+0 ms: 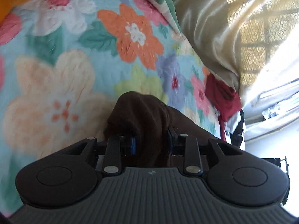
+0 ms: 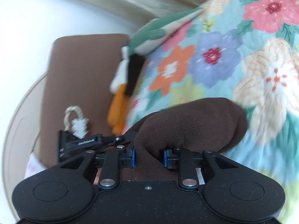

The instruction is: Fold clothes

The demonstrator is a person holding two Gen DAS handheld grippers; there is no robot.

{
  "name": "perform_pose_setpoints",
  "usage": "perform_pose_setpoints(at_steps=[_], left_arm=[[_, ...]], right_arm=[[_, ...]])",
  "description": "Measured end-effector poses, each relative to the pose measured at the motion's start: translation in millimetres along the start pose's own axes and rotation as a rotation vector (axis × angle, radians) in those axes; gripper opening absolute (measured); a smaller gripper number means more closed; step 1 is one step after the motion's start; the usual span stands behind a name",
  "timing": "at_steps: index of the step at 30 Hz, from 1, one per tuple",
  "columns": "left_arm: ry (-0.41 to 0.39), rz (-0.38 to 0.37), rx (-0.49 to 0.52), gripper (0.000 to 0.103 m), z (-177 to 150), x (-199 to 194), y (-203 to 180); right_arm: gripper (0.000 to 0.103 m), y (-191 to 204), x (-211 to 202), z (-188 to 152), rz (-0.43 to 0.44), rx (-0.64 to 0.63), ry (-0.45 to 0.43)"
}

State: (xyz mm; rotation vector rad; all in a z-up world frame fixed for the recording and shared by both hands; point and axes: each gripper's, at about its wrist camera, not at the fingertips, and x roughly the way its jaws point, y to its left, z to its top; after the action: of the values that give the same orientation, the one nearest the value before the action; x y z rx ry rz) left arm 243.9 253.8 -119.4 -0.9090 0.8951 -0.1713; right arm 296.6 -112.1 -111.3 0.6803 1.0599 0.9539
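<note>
A dark brown knit garment (image 1: 142, 115) is bunched between the fingers of my left gripper (image 1: 151, 140), which is shut on it above the floral bedspread (image 1: 56, 74). In the right wrist view the same brown garment (image 2: 190, 123) bulges out of my right gripper (image 2: 149, 155), which is shut on it too. The other gripper (image 2: 80, 143) shows at the left of the right wrist view. The fingertips of both grippers are hidden by the cloth.
A red garment (image 1: 224, 97) with dark and white clothes lies at the bed's right edge by a shiny cream curtain (image 1: 233, 28). A brown cushion (image 2: 78, 74), a small pile of orange, white and black clothes (image 2: 123, 85) and a floral pillow (image 2: 158, 33) lie at the left.
</note>
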Motion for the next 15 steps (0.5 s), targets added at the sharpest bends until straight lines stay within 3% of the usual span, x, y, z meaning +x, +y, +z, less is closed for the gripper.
perform_pose_setpoints(at_steps=[3, 8, 10, 15], left_arm=[[-0.050, -0.018, 0.004, 0.030, 13, 13, -3], [-0.118, 0.035, 0.118, 0.033, 22, 6, -25], [-0.166, 0.009, 0.151, 0.033, 20, -8, -32], [-0.252, -0.097, 0.283, 0.049, 9, -40, -56]], right_arm=[[0.030, -21, 14, 31, 0.001, 0.008, -0.046], [0.030, -29, 29, 61, 0.003, 0.025, -0.043], [0.030, -34, 36, 68, -0.011, 0.043, -0.050], [0.030, -57, 46, 81, 0.006, 0.195, -0.095]])
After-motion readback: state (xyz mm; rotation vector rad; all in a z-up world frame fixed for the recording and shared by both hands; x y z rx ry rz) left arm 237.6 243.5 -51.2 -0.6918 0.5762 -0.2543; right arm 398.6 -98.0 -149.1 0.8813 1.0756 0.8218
